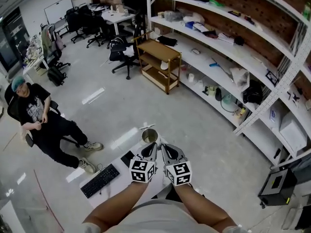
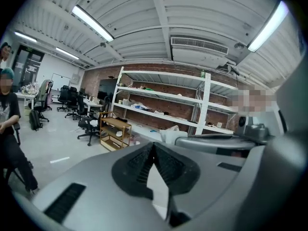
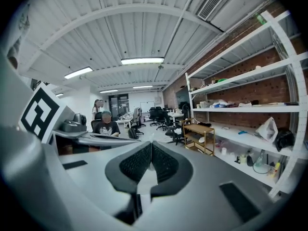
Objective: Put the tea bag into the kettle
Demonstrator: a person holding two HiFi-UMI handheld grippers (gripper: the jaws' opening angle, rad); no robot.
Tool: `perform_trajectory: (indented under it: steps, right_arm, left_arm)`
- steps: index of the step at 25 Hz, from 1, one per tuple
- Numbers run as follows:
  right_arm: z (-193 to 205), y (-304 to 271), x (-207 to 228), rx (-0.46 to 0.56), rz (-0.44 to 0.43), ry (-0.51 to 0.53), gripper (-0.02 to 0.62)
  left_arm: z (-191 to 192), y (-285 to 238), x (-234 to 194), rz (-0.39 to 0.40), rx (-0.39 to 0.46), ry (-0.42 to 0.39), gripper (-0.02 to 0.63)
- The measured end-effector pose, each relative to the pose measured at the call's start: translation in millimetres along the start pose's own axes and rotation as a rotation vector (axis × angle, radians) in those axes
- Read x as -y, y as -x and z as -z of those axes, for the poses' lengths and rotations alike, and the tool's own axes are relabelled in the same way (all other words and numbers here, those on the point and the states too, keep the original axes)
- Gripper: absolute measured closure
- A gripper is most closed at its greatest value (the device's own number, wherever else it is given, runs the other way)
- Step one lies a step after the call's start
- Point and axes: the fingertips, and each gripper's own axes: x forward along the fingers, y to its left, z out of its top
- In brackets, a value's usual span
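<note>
Two pairs of jaws closed: left gripper (image 1: 154, 145), right gripper (image 1: 164, 146) | white table (image 1: 119, 165), keyboard (image 1: 99, 180) | shelving (image 1: 209, 63)

A seated person (image 1: 46, 125) at left, a black keyboard (image 1: 99, 180) nearer; far wooden cart (image 1: 158, 64) (open-shelved) beside white shelving (image 1: 201, 59) at right.

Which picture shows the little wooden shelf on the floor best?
The head view: the wooden shelf shows whole from above, with its tiers. The left gripper view shows it small, beside an office chair; the right gripper view shows it small and side-on.
</note>
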Motion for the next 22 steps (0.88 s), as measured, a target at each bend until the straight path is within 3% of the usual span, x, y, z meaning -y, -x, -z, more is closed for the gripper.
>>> perform_trajectory:
  steps: [16, 22]
  right_arm:
    - [-7.1, -97.9, 46.4, -0.106, -0.375, 0.039, 0.584]
    - [1.1, -118.1, 45.3, -0.127, -0.448, 0.046, 0.584]
  left_arm:
    - [-21.4, -62.1, -55.9, -0.365, 0.04, 0.113, 0.598]
    - [-9.5, -61.8, -69.4, -0.452, 0.032, 0.125, 0.598]
